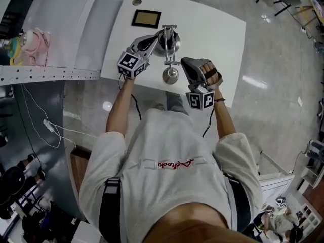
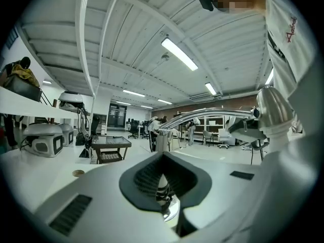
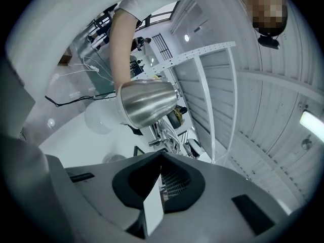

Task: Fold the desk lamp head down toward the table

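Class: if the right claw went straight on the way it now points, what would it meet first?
Most likely the metal lamp head, just ahead of the right claw; depth is unclear.

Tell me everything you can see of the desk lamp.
The desk lamp looks like brushed silver metal: a round base on the white table, a jointed arm of thin parallel rods, and a cone-shaped head at its end. The head hangs raised above the table's near edge, not yet folded down. The left gripper, jaws closed, meets the arm near the base; the right gripper, also closed, sits beside the head, contact unclear.
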### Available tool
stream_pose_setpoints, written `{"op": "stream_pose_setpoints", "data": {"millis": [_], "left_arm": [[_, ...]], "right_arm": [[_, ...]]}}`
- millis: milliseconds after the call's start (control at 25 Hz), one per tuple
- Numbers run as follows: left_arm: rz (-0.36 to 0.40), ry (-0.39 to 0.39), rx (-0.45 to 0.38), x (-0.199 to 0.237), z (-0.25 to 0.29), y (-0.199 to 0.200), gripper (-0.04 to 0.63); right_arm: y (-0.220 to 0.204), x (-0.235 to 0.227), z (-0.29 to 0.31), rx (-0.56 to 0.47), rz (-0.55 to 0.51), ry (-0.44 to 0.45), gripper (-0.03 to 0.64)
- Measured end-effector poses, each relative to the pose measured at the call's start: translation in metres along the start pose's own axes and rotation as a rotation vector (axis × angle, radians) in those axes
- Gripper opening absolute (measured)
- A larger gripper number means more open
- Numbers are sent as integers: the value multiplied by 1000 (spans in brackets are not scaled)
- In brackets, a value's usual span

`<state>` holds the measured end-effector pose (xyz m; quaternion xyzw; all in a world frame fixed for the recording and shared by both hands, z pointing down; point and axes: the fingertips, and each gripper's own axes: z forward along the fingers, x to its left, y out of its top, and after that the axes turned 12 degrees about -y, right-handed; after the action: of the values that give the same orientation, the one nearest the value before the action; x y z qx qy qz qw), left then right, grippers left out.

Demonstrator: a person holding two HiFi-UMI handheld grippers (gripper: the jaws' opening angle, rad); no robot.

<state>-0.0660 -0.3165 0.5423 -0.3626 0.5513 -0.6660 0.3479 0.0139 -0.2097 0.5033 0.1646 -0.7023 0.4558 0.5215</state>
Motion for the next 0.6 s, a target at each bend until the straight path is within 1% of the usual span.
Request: {"op": "stream_pose_setpoints", "data": {"millis": [40, 120, 280, 360, 480, 560, 600], "left_arm": [[0, 1, -1, -1, 0, 0, 23], [-2, 1, -6, -3, -2, 1, 23], [-14, 7, -13, -10, -7, 0, 23], [-15, 15, -21, -14, -10, 2, 23], [-1, 22, -28, -22, -13, 8, 23], [6, 22, -33, -29, -15, 11, 23], [8, 22, -36, -32, -17, 13, 23]], "right_arm": [[0, 0, 0, 4, 24, -3, 29], [-1, -5, 1, 26, 109, -18, 29], [-5, -19, -1, 97, 374, -66, 29], [-9, -27, -2, 129, 541, -105, 29], [-16, -36, -6, 184, 846, -142, 29], [-23, -40, -9, 199, 1042, -157, 28], [-28, -41, -12, 200, 1114, -172, 28]]}}
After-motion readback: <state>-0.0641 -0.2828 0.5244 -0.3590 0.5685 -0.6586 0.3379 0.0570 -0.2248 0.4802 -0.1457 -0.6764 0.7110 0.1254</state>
